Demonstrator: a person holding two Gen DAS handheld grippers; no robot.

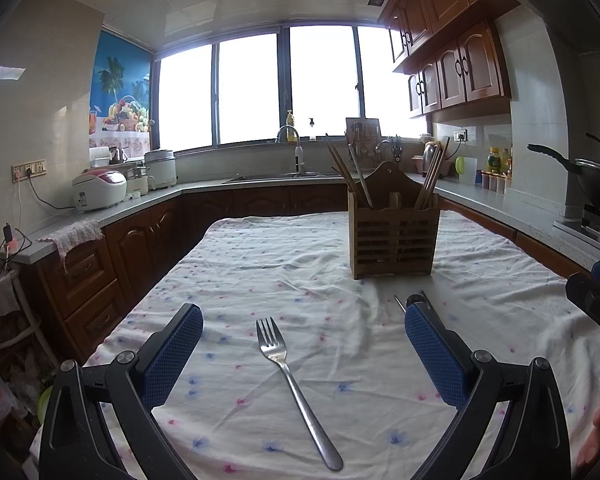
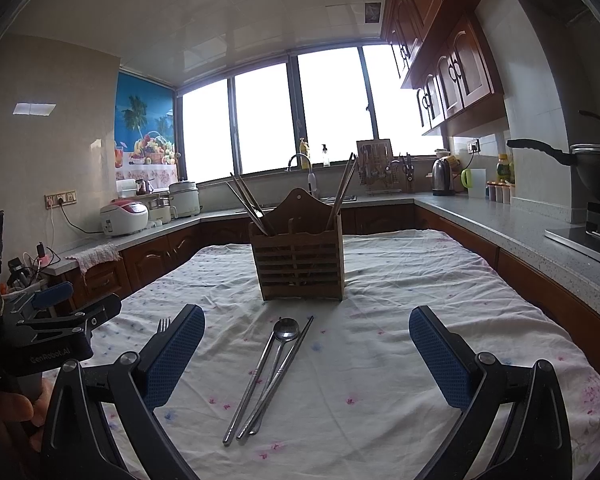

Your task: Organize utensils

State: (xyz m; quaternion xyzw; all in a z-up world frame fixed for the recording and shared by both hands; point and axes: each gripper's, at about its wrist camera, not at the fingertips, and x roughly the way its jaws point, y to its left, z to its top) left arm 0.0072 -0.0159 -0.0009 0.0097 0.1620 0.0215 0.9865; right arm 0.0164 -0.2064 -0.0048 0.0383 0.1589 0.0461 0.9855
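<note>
On the far left of the kitchen, a white and red rice cooker (image 1: 99,190) sits on the grey worktop along the wall, under a fruit-and-palm poster (image 1: 120,92). Nearer, the counter (image 1: 260,264) is draped in a white cloth with small blue and pink flowers.

The left tongs (image 1: 303,344) hang spread wide over this cloth, gripping nothing, and a steel fork (image 1: 296,392) lies flat between their blue pads, touching neither, tines pointing away towards the window. In the right wrist view the same fork (image 2: 163,325) shows only its tines, peeking out just past the left pad of the right tongs.

Further right, the right tongs (image 2: 307,346) are likewise wide apart and empty. Between their pads lie a steel spoon (image 2: 278,356) and a pair of metal chopsticks (image 2: 260,380), bunched together and running diagonally (the spoon's bowl at the far end).

Beyond the cutlery stands an upright slatted wooden utensil holder (image 1: 394,236), well apart from the fork, with wooden chopsticks (image 2: 248,204) leaning out of its left and right compartments. At the far right edge, a dark wok (image 2: 592,168) rests on the stove.
</note>
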